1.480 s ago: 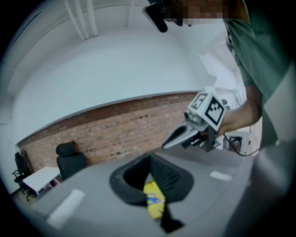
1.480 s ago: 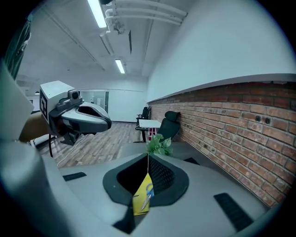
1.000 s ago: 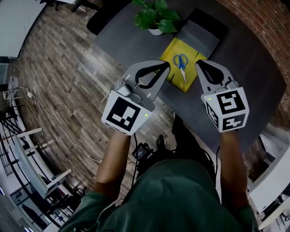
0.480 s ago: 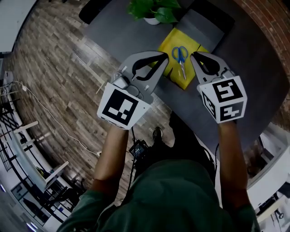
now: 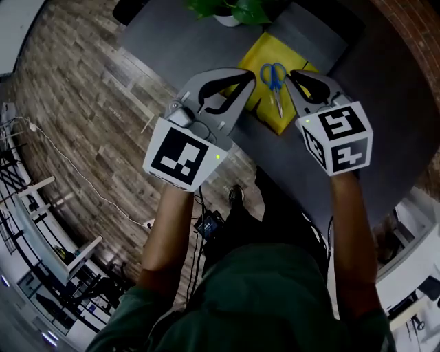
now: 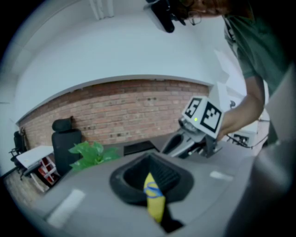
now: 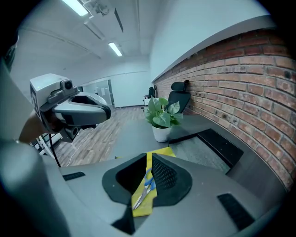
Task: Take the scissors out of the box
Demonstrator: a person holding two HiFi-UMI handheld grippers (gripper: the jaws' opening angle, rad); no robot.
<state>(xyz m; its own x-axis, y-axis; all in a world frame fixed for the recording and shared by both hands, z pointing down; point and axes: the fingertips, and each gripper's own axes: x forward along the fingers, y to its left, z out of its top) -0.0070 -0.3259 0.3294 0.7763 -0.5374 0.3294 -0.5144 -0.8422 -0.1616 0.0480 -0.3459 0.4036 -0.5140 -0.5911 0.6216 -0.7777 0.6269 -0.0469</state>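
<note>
Blue-handled scissors (image 5: 273,79) lie on a flat yellow box (image 5: 265,55) on the dark grey table (image 5: 172,48). My left gripper (image 5: 246,74) hovers just left of the box, jaws together and empty. My right gripper (image 5: 297,75) hovers just right of the scissors, also empty with its jaws closed to a thin slit. Through that slit the right gripper view shows the scissors (image 7: 144,185) on the yellow box (image 7: 159,152). In the left gripper view a strip of yellow with the blue handles (image 6: 152,190) shows below the jaw tips (image 6: 150,158).
A potted green plant (image 5: 234,8) stands at the table's far edge beside a grey and black flat tray (image 5: 313,34). A black office chair (image 7: 178,99) stands by the brick wall. The table's near edge drops to wooden flooring (image 5: 82,89). My legs are below.
Both grippers have moved forward over the table; the yellow box with the scissors now lies between their tips. Neither jaw pair has changed.
</note>
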